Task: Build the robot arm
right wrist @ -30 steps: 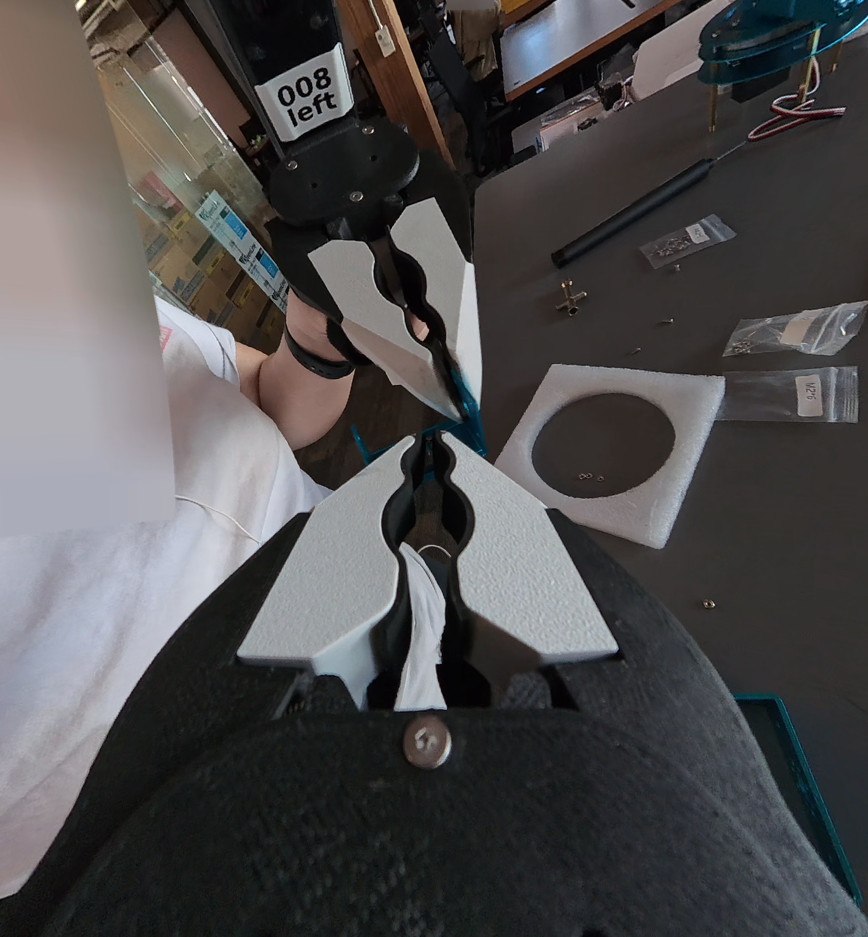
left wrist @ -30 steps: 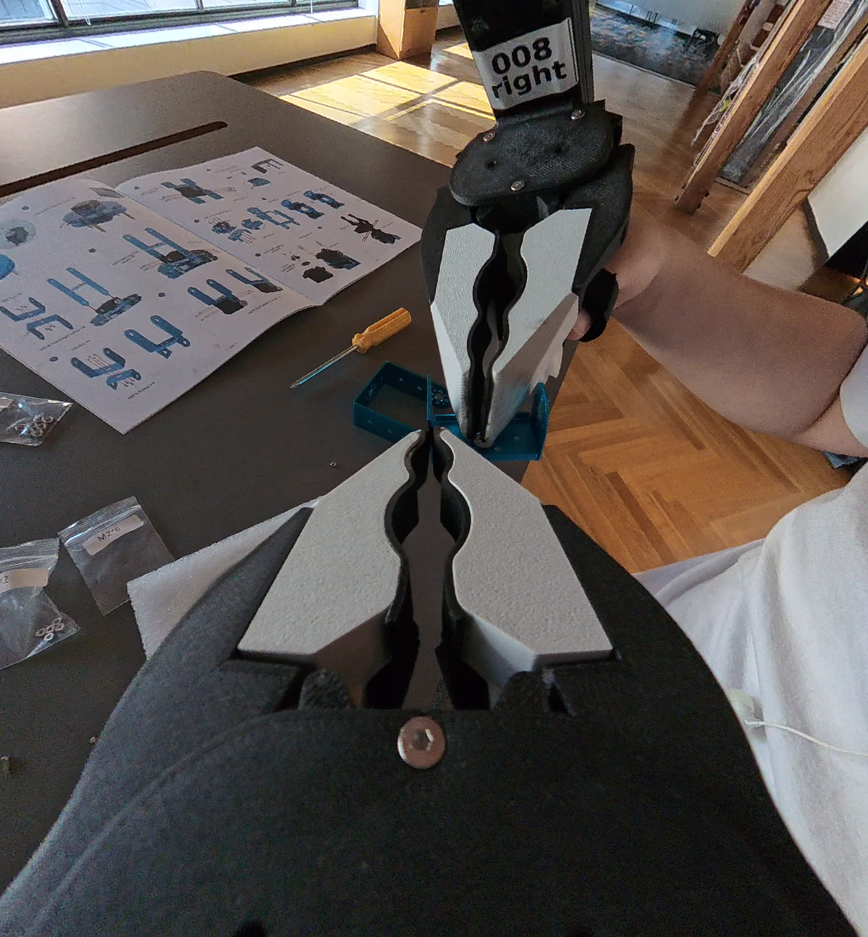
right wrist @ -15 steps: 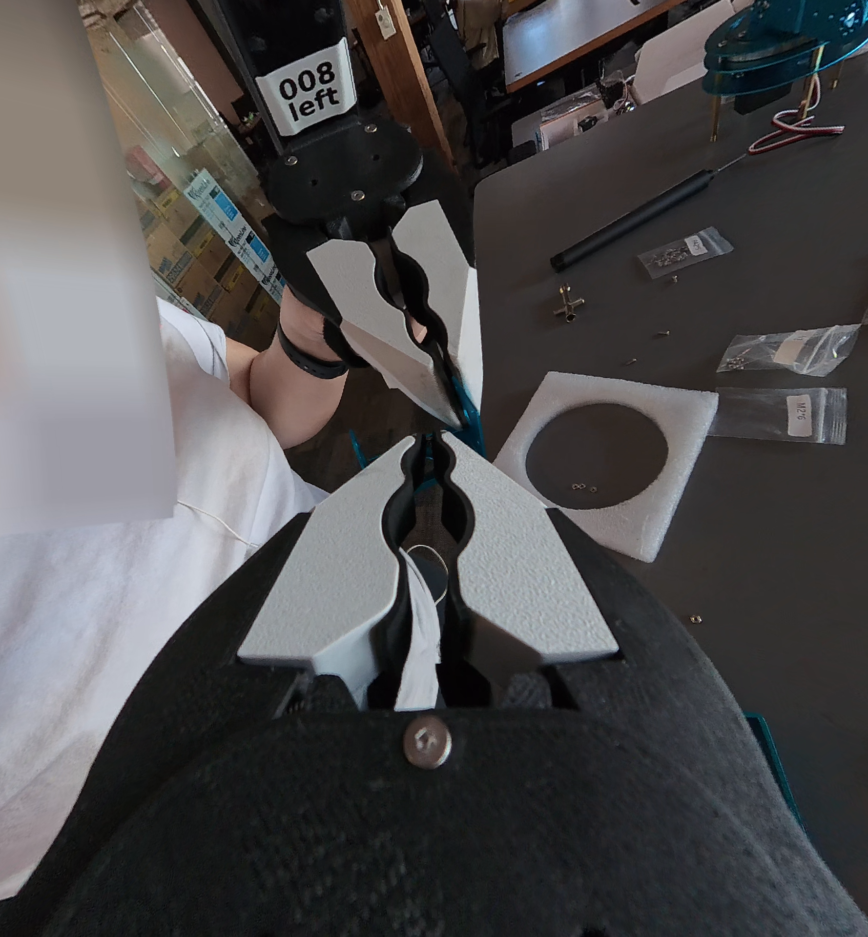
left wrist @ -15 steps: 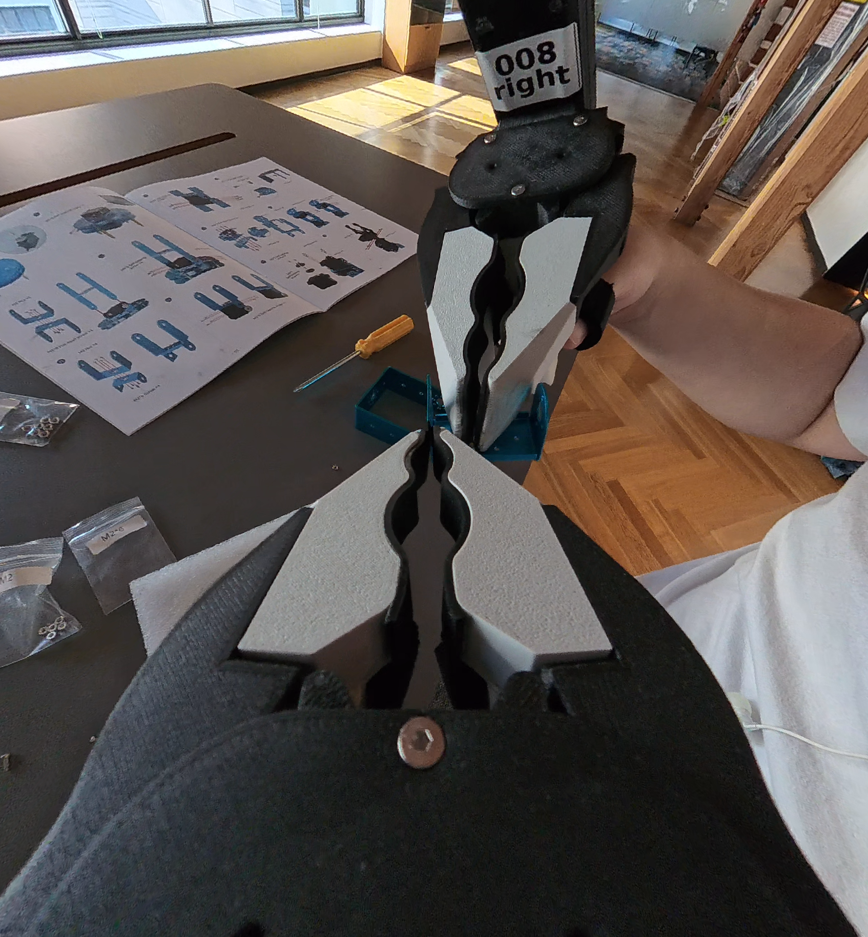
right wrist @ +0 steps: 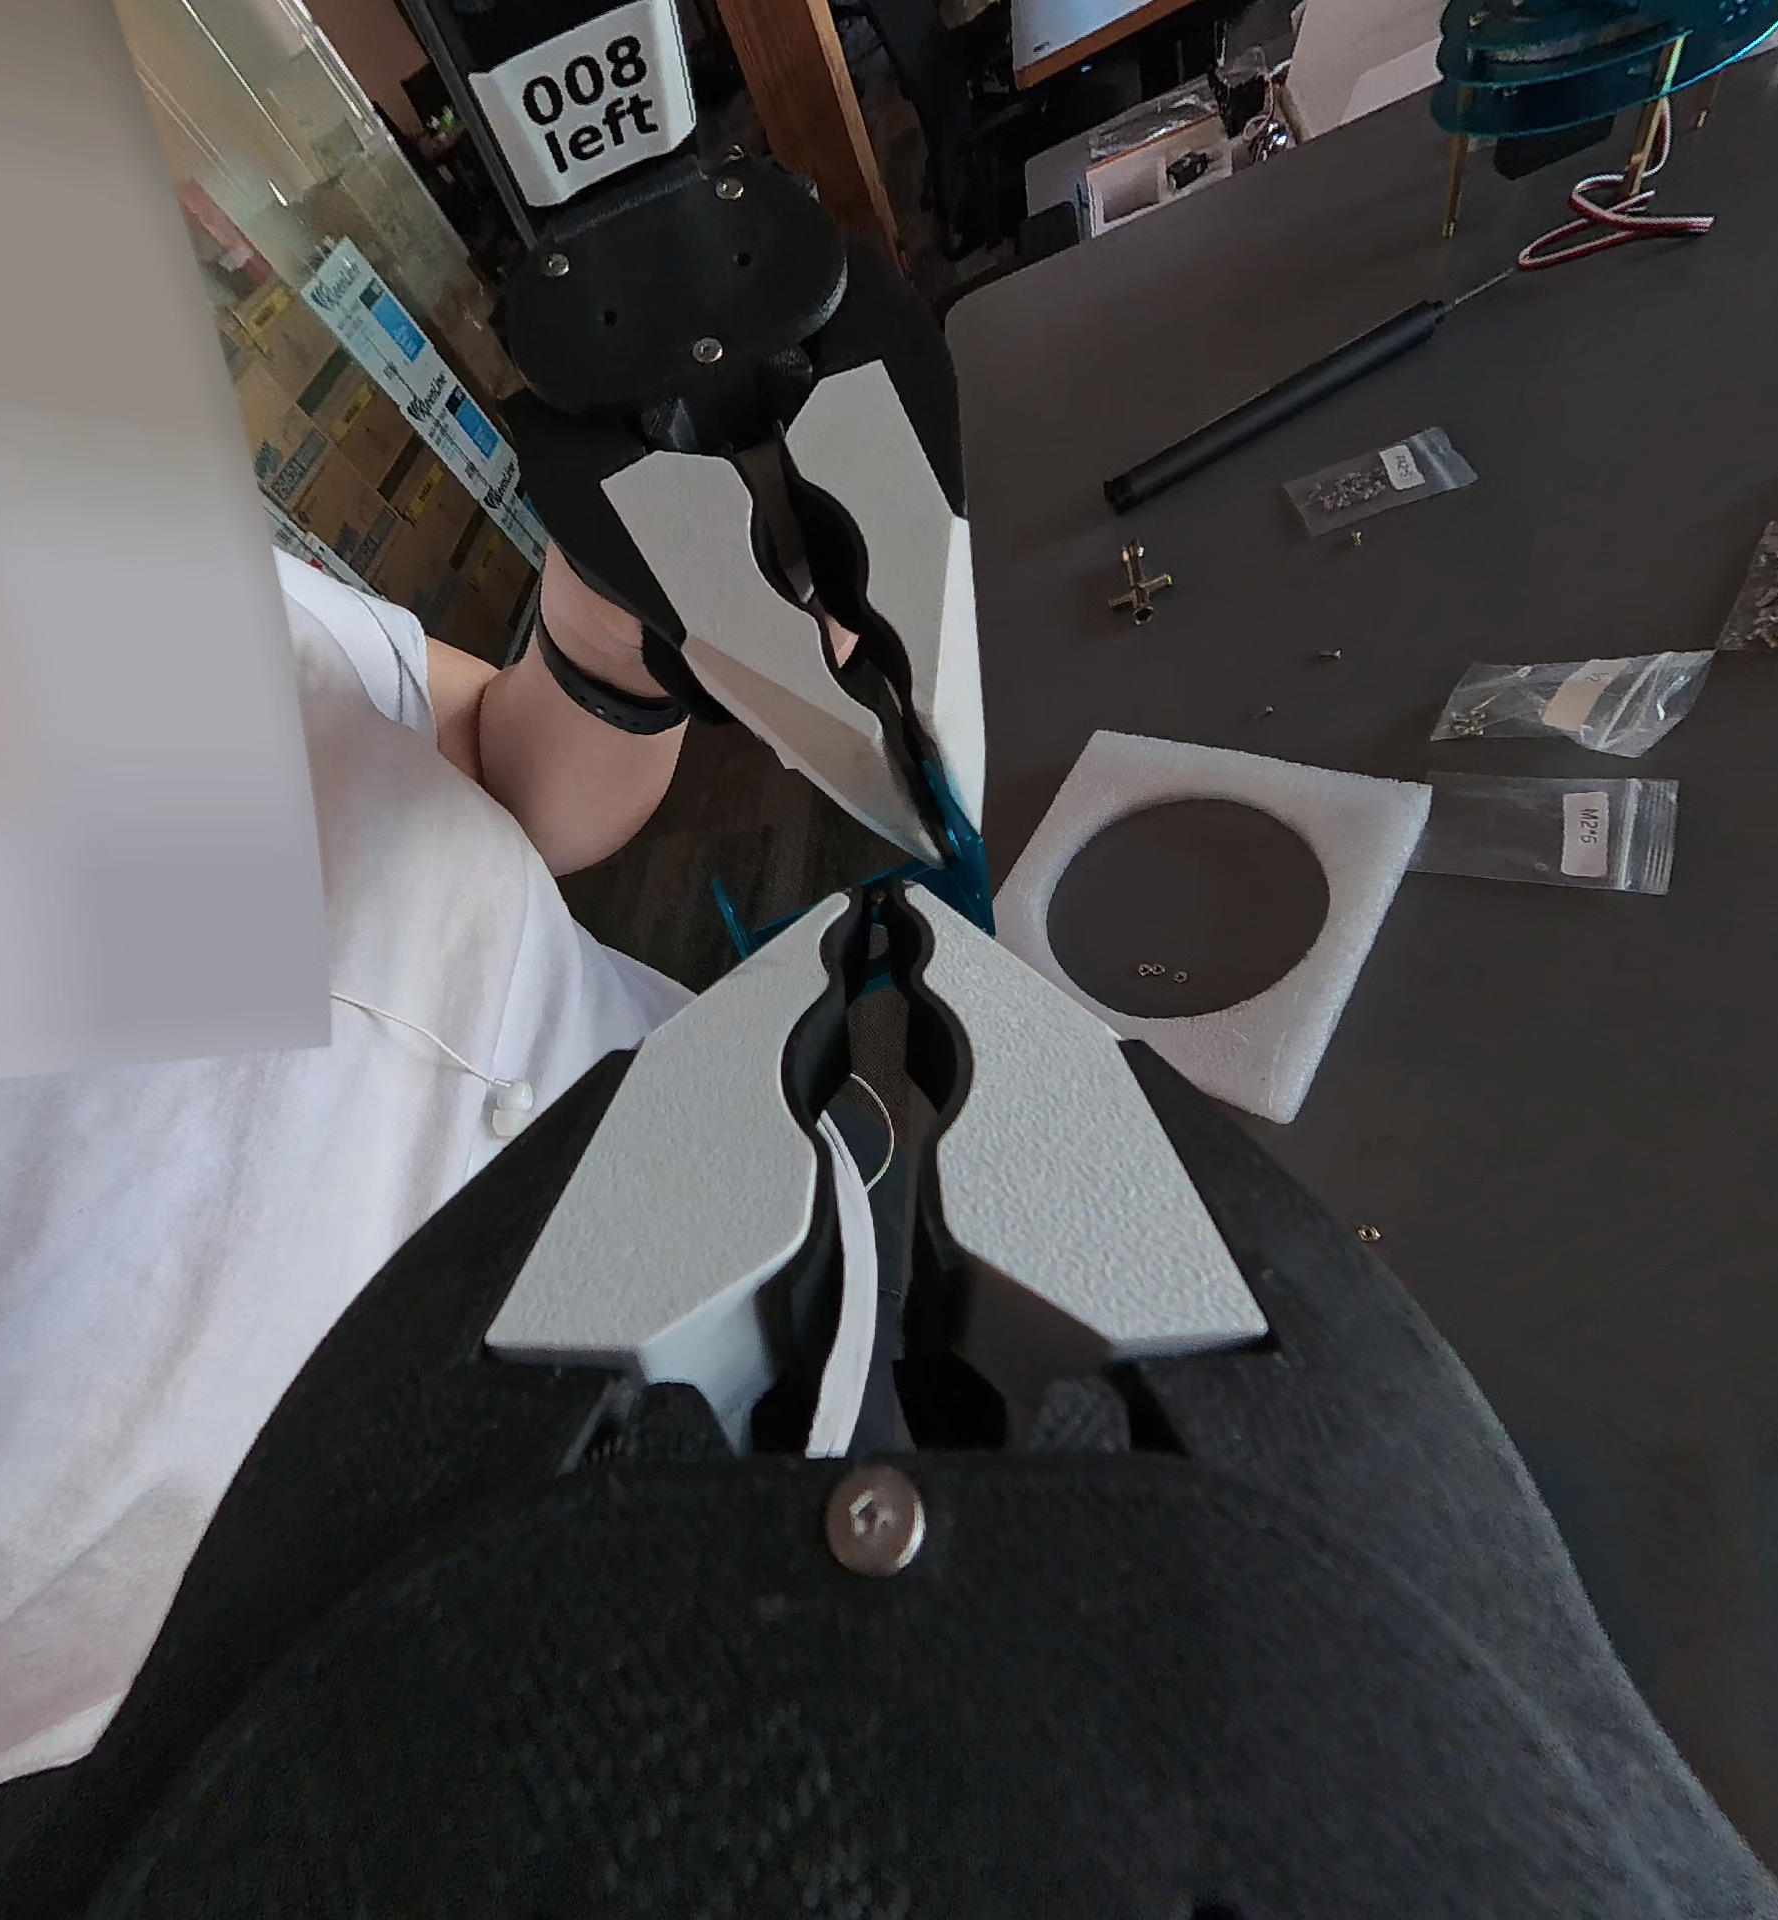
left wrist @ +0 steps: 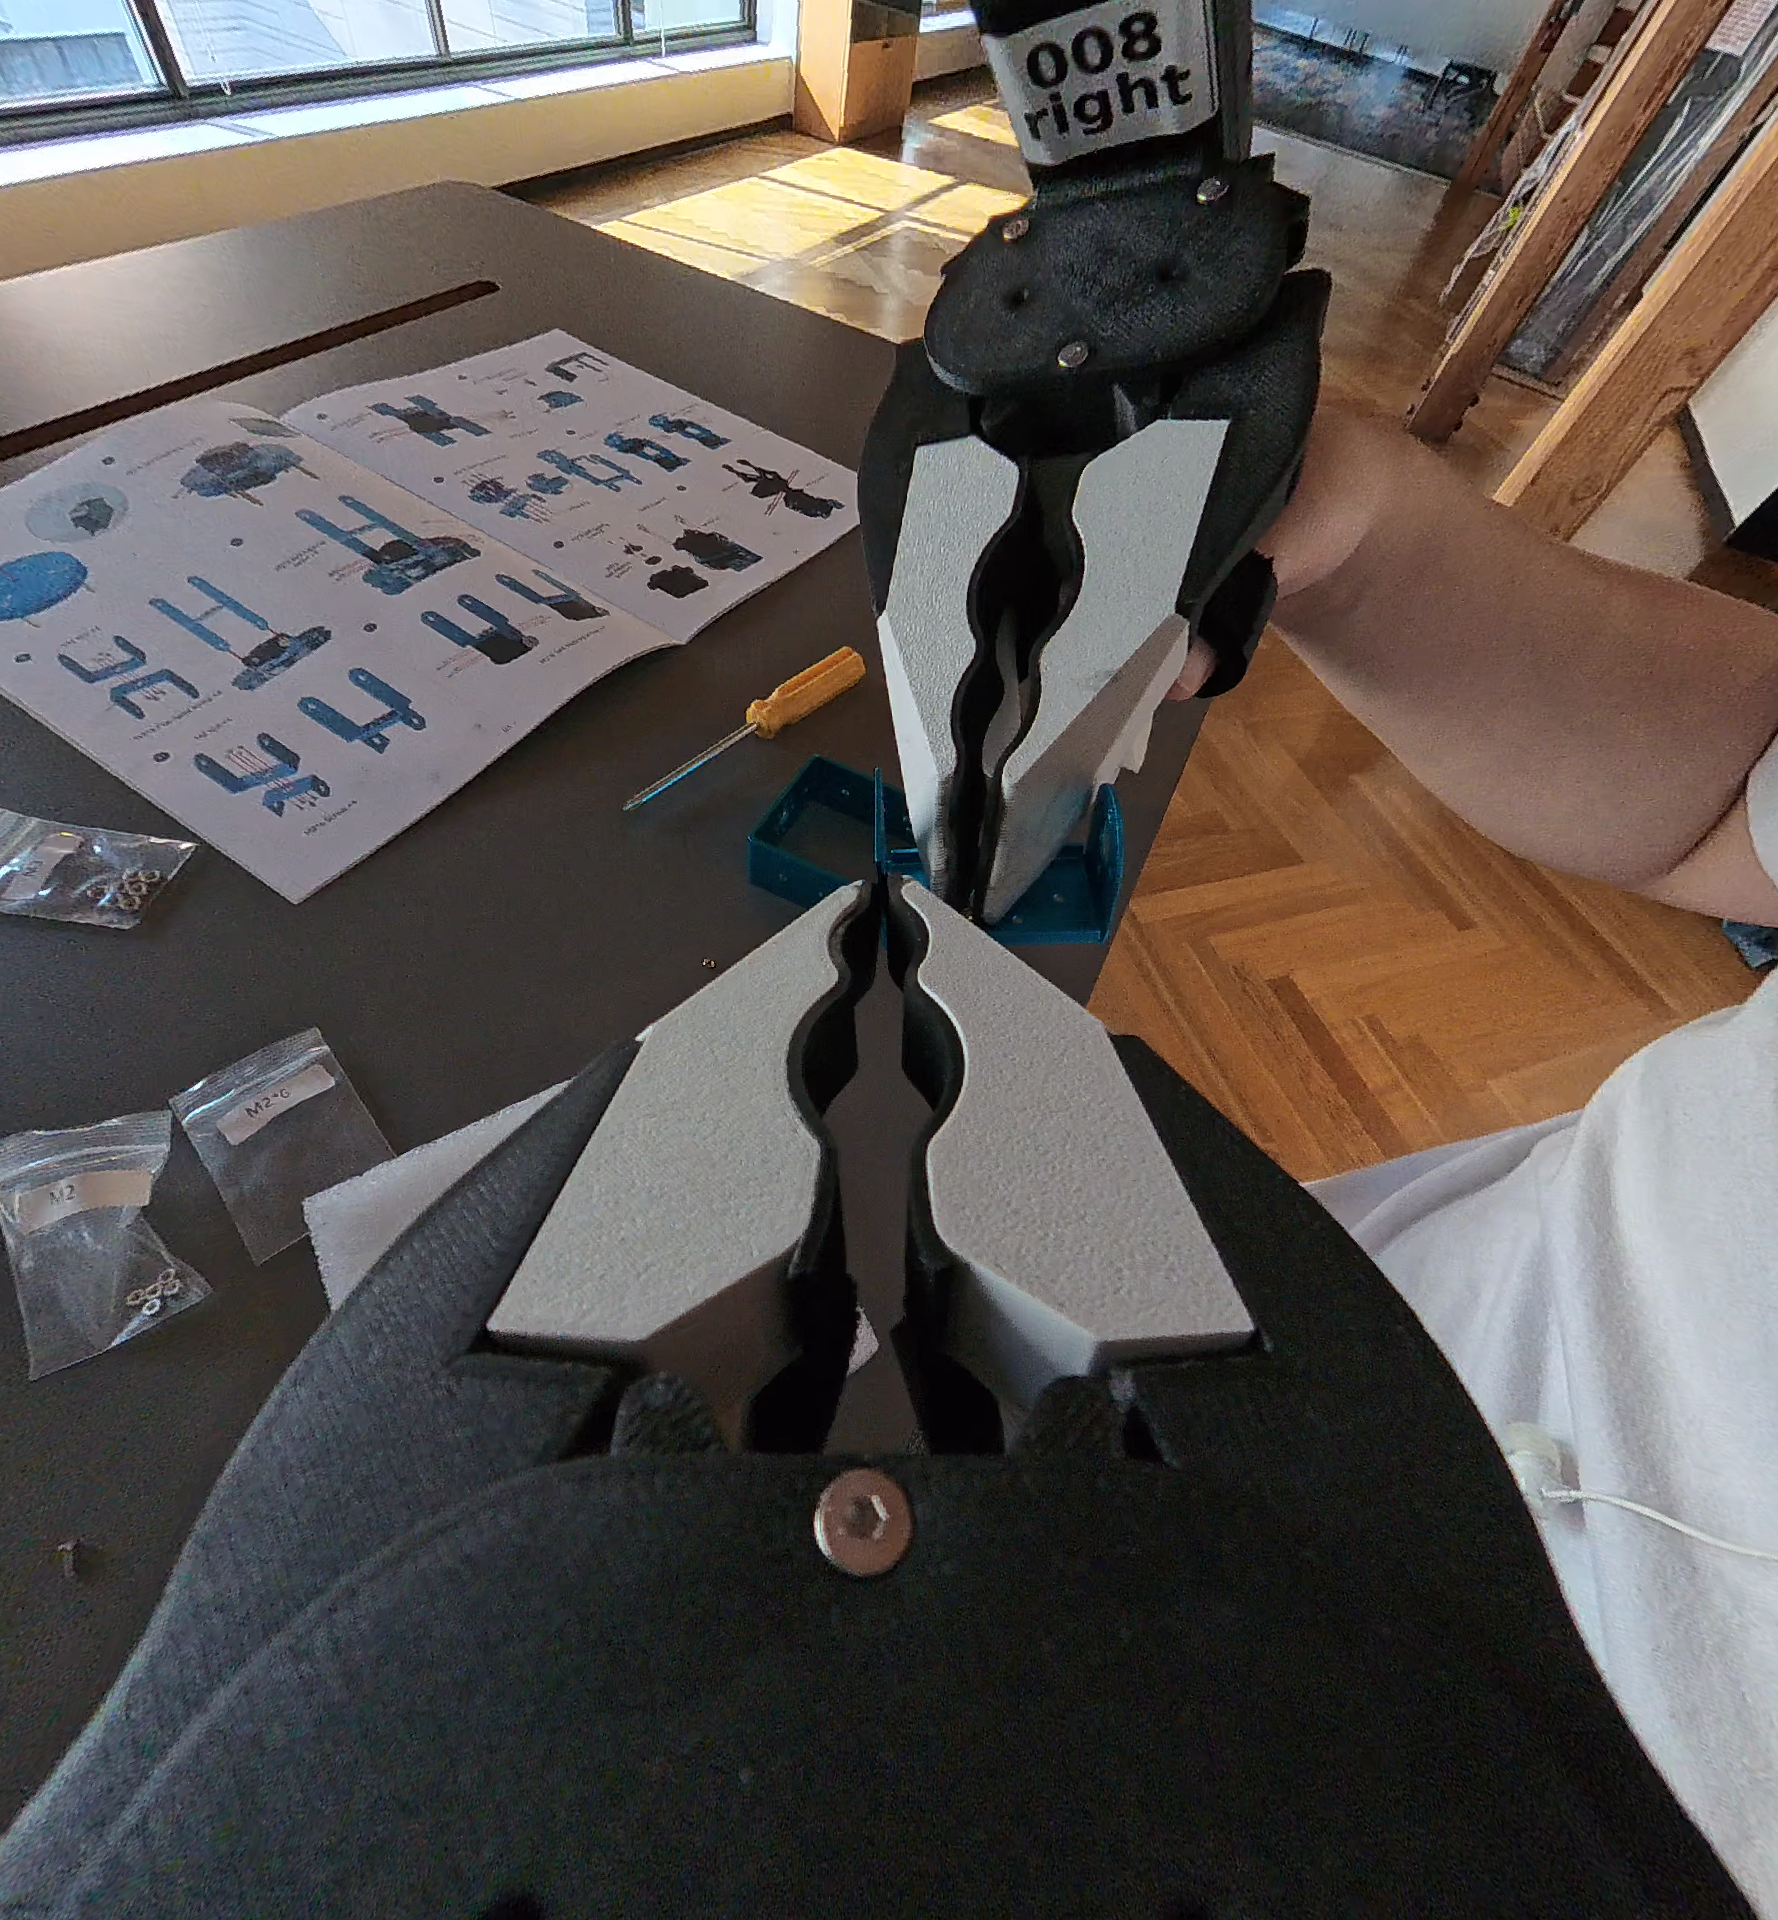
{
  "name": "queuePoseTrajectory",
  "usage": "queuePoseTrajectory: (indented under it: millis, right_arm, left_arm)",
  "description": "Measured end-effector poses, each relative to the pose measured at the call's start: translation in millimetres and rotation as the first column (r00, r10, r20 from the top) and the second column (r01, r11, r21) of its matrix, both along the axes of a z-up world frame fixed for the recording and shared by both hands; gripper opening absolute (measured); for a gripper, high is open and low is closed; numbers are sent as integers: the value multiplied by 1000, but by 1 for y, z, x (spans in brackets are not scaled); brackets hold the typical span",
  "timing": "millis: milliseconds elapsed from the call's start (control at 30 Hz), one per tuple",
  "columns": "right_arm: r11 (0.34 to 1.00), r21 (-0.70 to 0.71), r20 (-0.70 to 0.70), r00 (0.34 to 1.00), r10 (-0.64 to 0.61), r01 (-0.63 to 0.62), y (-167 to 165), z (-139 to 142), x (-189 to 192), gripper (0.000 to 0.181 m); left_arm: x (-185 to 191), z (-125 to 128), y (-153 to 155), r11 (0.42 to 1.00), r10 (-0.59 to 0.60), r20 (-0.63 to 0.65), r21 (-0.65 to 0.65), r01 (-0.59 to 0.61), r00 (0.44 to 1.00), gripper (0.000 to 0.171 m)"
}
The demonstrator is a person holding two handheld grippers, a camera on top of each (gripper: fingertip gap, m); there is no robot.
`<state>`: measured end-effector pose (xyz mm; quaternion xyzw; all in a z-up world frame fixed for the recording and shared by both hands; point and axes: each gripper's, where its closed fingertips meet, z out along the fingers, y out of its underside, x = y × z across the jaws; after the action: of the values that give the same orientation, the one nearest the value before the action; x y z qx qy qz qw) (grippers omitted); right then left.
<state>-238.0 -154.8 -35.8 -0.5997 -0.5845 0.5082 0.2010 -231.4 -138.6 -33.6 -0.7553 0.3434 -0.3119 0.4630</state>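
A blue metal U-bracket [left wrist: 1056, 899] sits at the table's edge, next to a blue rectangular frame [left wrist: 812, 831]. My left gripper [left wrist: 883, 896] is shut on the bracket's thin upright wall. It also shows in the right wrist view [right wrist: 939, 844], pinching the blue bracket [right wrist: 958, 831]. My right gripper [right wrist: 880, 896] is shut, and its tips are down inside the bracket, almost touching the left gripper's tips. In the left wrist view the right gripper [left wrist: 968, 896] comes steeply from above. Whether its tips pinch a small part is too small to tell.
An open instruction booklet [left wrist: 345, 623], a yellow-handled screwdriver [left wrist: 802, 681] and small bags of hardware [left wrist: 85, 1236] lie on the dark table [left wrist: 449, 987]. A white foam square with a round hole [right wrist: 1363, 831], a black rod tool [right wrist: 1269, 416] and a cross wrench [right wrist: 1134, 587] lie nearby. Left and right tips are no more than a few centimetres apart.
Both grippers stay tip to tip at the blue bracket. The right gripper has shifted slightly and its fingers look a little more parted above the tips.
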Motion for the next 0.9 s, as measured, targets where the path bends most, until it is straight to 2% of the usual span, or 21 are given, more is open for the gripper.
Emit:
queuePoseTrajectory:
  millis: [300, 433, 533, 600, 667, 733, 900]
  right_arm:
    - [999, 51, 21, 1000, -2, 1, 3, 1, 3, 1]
    - [998, 50, -36, 999, -32, 34, 10, 11, 5, 1]
    - [993, 61, -134, 986, -96, 105, 16, 24, 14, 5]
    - [972, 46, -227, 950, -215, 231, 26, 31, 25, 10]
    - [920, -10, -309, 874, -375, 392, 37, 32, 35, 25]
    - [874, -29, -364, 810, -461, 484, 35, 25, 38, 39]
    - [738, 57, -345, 707, -617, 672, 43, -12, 30, 48]
  left_arm:
    - [-1, -1, 2, 1000, 4, -10, 2, -4, 1000, 0]
    - [-3, -5, 4, 1000, 13, -14, -5, -13, 1000, 0]
    - [-11, -13, 9, 999, 50, -27, -10, -51, 998, 0]
    - [-20, -21, 16, 994, 105, -41, -17, -106, 994, 0]
    - [-28, -28, 24, 984, 174, -52, -25, -175, 983, 0]
    - [-35, -35, 34, 968, 248, -68, -27, -250, 966, 0]
    - [-33, -47, 59, 927, 368, -82, -46, -373, 926, 0]
